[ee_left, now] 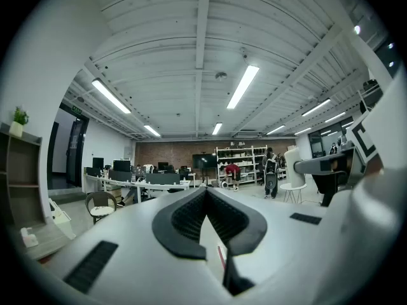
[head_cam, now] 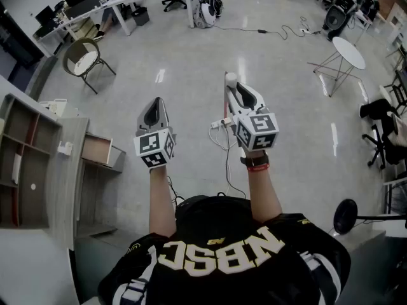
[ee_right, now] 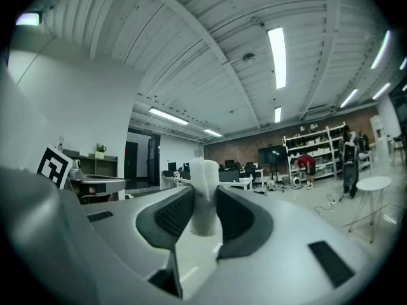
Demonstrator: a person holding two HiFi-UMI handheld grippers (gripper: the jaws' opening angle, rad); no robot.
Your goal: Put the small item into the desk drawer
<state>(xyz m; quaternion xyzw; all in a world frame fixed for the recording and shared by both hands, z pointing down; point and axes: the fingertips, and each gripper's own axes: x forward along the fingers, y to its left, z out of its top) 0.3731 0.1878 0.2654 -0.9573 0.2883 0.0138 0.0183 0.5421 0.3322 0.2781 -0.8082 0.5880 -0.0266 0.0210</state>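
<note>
The small item [head_cam: 230,78] is a short white cylinder, and my right gripper [head_cam: 233,89] is shut on it, held up over the floor. In the right gripper view the white item [ee_right: 205,189] stands upright between the dark pads [ee_right: 170,216] of the right gripper [ee_right: 205,202]. My left gripper [head_cam: 155,105] is level beside it, shut and empty; in its own view the left gripper [ee_left: 205,193] has jaws meeting at the tip. The desk [head_cam: 68,176] stands to my left with its drawer [head_cam: 100,150] pulled open, left of the left gripper.
A shelf unit [head_cam: 22,164] sits on the desk. A chair [head_cam: 81,59] stands ahead on the left, a round white table [head_cam: 348,51] on the right. Cables [head_cam: 224,142] lie on the floor below the grippers. Black chairs [head_cam: 380,126] line the right edge.
</note>
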